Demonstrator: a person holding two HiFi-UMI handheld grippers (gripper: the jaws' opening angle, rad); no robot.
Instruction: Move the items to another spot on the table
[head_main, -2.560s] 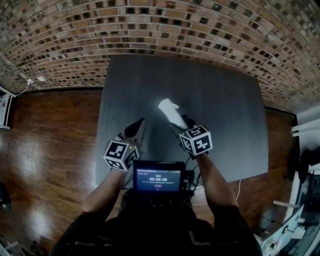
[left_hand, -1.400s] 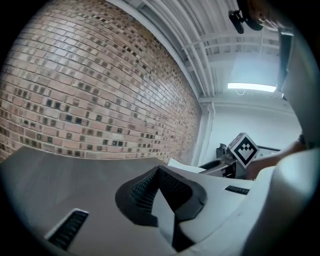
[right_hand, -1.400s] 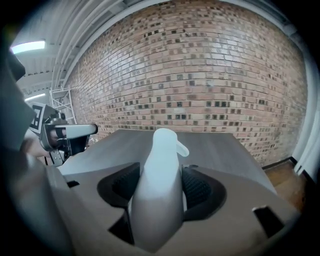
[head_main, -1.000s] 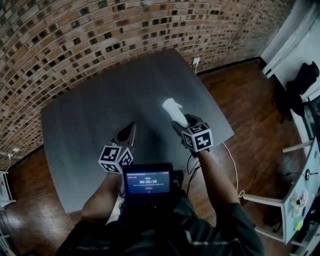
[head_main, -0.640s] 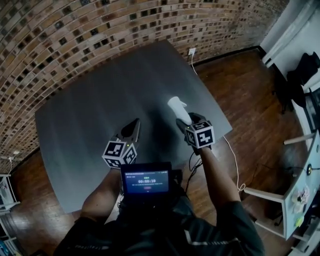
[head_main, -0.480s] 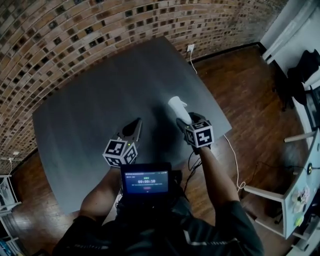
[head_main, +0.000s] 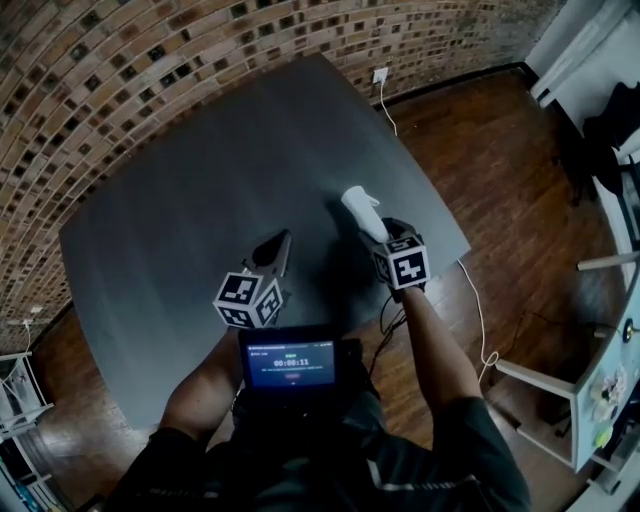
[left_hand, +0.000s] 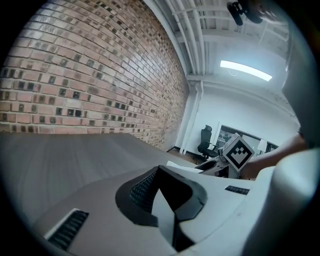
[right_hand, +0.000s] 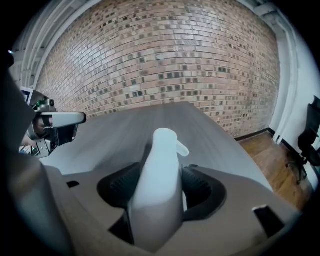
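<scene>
Right fingers (right_hand: 200, 186) clamped on the white bottle (right_hand: 159, 180), one pad on each side of its body, nozzle end pointing away from me. Left fingers (left_hand: 142, 190) together, nothing between them.

Change: I had the bottle over the middle of the desk (head_main: 200, 200). It now sits right of centre in the head view, close to the desk's right edge, and looks to be off the surface. I judge the carry well along, with the set-down not yet made.

Count: one bottle, one desk, two sets of fingers.
</scene>
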